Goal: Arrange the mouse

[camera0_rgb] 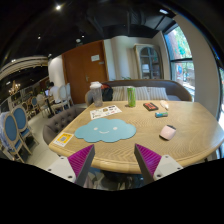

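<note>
**Mouse lay off the cloud mat, gripper held back and empty**

The gripper (121,162) hung above the near edge of a round wooden table (195,135), its two fingers spread wide apart with nothing between them; the magenta pads (82,160) faced each other across bare tabletop. Just ahead of the fingers lay a light-blue cloud-shaped mouse mat (105,129). The mouse (167,132), small and pale pinkish-white, sat on the bare wood well to the right of the mat and beyond the right finger, touching neither. Its long axis seemed to run diagonally, from near-left to far-right, though it was too small to tell which end was the front.

Farther back on the table stood a green bottle (131,96), upright, with a white leaflet (105,112) just to its left and a dark flat object (150,106) to its right. A small teal item (161,114) lay between that and the mouse. A yellow card (63,139) rested near the table's left edge. Blue upholstered chairs (17,127) stood at the left.
</note>
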`<state>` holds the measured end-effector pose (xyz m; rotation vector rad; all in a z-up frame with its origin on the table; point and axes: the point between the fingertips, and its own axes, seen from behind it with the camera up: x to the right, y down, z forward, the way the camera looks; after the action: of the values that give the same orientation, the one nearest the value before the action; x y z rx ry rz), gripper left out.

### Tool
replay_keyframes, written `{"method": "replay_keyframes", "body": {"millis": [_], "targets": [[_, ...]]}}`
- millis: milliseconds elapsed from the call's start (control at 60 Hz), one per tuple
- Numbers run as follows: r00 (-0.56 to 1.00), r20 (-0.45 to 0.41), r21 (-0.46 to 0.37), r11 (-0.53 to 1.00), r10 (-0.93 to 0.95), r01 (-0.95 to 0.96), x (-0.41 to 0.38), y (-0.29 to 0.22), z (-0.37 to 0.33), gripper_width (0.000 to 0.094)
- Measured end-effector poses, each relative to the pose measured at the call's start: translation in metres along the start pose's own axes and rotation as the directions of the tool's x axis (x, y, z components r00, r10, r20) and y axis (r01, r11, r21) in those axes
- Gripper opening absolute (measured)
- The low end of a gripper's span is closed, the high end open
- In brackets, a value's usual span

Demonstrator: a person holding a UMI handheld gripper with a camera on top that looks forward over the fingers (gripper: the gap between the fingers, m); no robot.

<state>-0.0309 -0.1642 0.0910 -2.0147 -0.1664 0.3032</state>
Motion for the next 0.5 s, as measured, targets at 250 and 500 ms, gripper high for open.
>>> {"method": "replay_keyframes", "body": {"millis": [250,500], "targets": [[0.999,-0.044,-0.005,1.0,-0.002,0.002,0.029,0.006,0.004,0.0822],[0.987,-0.157,-0.04,0.998,0.031,-0.038,0.125,0.026,0.035,0.0818]]}}
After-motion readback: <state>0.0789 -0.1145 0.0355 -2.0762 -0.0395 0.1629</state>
